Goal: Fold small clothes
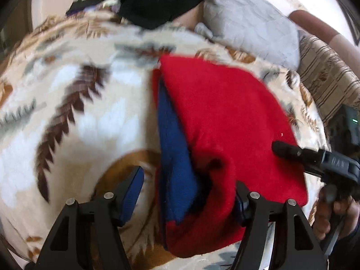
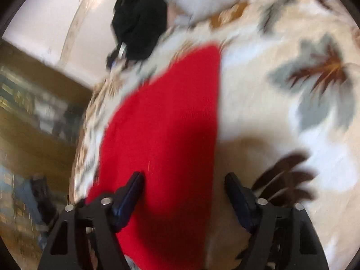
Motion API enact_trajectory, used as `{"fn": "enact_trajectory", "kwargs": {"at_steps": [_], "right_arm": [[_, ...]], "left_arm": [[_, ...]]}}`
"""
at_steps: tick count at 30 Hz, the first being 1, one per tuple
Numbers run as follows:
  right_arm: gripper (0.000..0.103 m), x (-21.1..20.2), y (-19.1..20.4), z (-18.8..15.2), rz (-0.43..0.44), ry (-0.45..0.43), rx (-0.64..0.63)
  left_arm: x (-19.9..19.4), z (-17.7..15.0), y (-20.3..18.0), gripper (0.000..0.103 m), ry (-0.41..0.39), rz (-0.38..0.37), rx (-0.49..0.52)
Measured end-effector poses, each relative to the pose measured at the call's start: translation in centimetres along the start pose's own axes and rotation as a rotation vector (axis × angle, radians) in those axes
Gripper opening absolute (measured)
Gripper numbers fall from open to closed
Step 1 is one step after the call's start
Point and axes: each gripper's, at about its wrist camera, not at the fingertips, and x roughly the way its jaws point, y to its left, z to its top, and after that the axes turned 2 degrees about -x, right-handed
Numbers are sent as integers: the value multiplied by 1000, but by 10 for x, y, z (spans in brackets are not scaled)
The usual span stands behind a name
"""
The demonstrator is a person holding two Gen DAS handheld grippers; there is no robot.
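A red garment (image 1: 225,117) with a blue part (image 1: 175,157) lies folded on a leaf-patterned blanket (image 1: 78,94). My left gripper (image 1: 191,186) is open, its jaws wide apart over the garment's near end, which bunches up between them. My right gripper (image 2: 184,186) is open above the red garment (image 2: 168,123), the left finger over the cloth and the right finger over the blanket (image 2: 281,90). The right gripper also shows in the left wrist view (image 1: 292,150) at the garment's right edge, held by a hand.
A black pile of clothes (image 1: 157,2) and a grey-white pillow (image 1: 247,22) lie at the far side of the bed. A striped cushion (image 1: 326,78) is at the right. In the right wrist view the bed edge and floor (image 2: 33,123) lie to the left.
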Motion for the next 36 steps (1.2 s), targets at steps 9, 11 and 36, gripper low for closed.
{"fn": "enact_trajectory", "kwargs": {"at_steps": [9,11,36], "right_arm": [[83,-17,12,-11,-66,-27,-11],[83,-18,16,-25,-52,-20,-32],[75,-13,52,-41,-320,-22,-234]], "left_arm": [[-5,-3,0,71,-10,-5,-11],[-4,-4,0,71,-13,-5,-8],[-15,-28,-6,60,-31,20,43]]}}
